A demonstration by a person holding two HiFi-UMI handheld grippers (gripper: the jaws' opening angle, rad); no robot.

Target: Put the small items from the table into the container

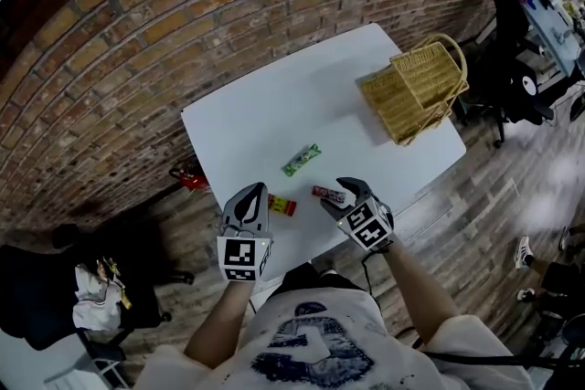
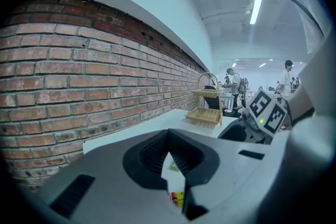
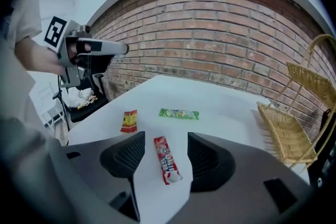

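White worktop [image 1: 238, 132] by brick wall: your right gripper [image 3: 165, 155], jaws spread wide, frames the red candy bar [image 3: 168, 161] lying flat, left gripper [image 2: 168, 136] jaws pressed together and empty, so lower, pinch, then carry it to the wicker basket [image 1: 416, 87].

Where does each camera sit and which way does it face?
Head view: on the head, steeply down at the table; left gripper, right gripper, forearms show.
Left gripper view: on that gripper, nearly level toward the basket; its shut jaws show.
Right gripper view: on that gripper, down at the red candy between open jaws.
Both gripper views share the basket.
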